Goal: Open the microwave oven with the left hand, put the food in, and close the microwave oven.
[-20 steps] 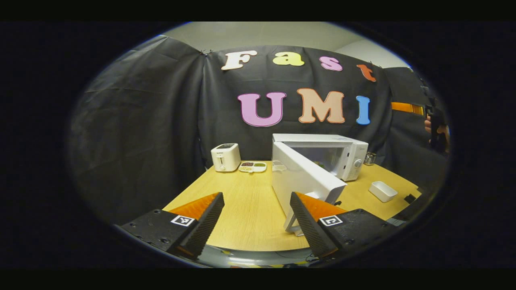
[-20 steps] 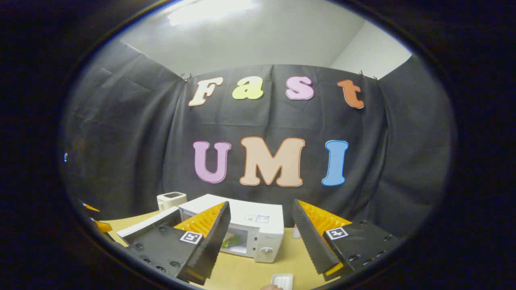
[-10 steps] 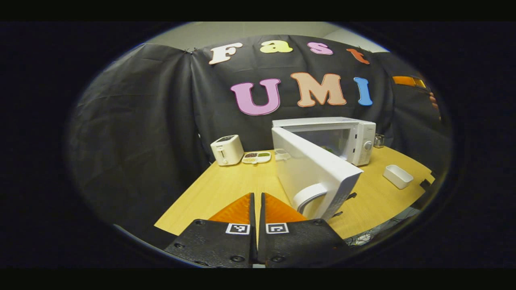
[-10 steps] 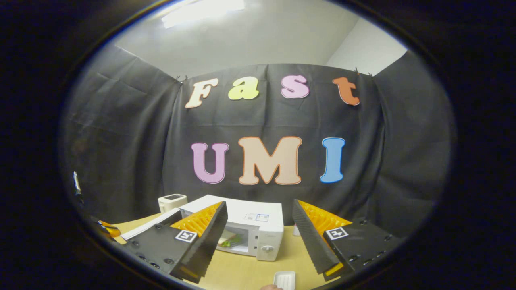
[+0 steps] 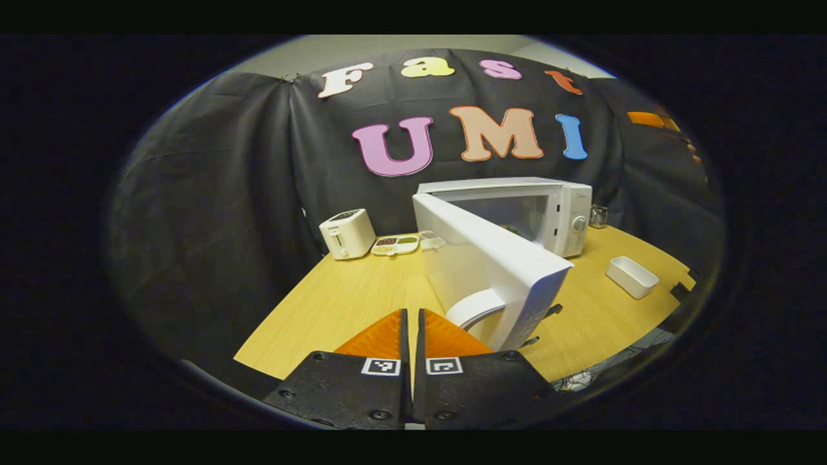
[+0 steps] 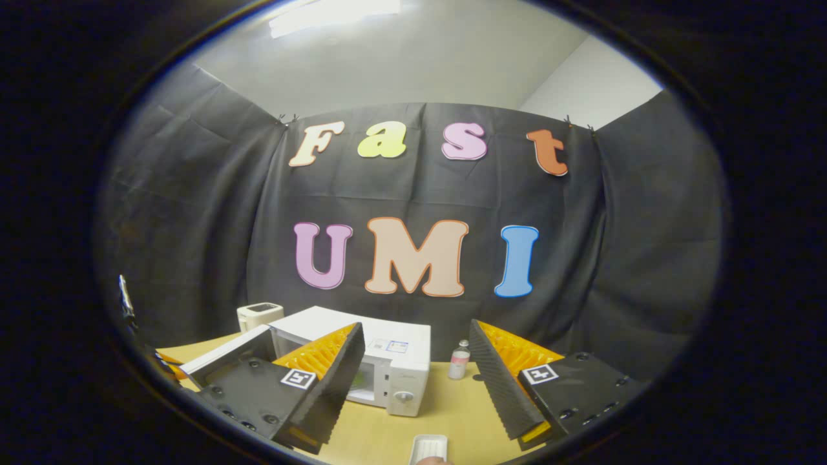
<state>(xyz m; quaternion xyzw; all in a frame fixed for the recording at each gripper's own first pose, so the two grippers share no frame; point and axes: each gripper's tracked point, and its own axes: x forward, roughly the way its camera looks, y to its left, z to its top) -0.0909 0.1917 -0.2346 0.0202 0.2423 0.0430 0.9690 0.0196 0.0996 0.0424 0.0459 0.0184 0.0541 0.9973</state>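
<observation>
While the microwave (image 5: 555, 206) door (image 5: 484, 265) stands open, left gripper (image 5: 411, 323) sits closed just beside the door, right gripper (image 6: 417, 361) spread wide, holding nothing

The pale wood-grain table top (image 5: 362, 303) has a smooth, satin finish. On it, the white microwave oven (image 5: 555, 210) looks like painted metal or plastic, faintly glossy, and its open white door (image 5: 491, 265) carries a smooth curved plastic handle (image 5: 475, 310). Near the far left corner, the small white toaster (image 5: 347, 234) seems to be glossy plastic. By the right edge, the white rectangular dish (image 5: 631, 276) is matt, possibly plastic. The black booth wall (image 5: 213, 194) is creased, matt cloth.
</observation>
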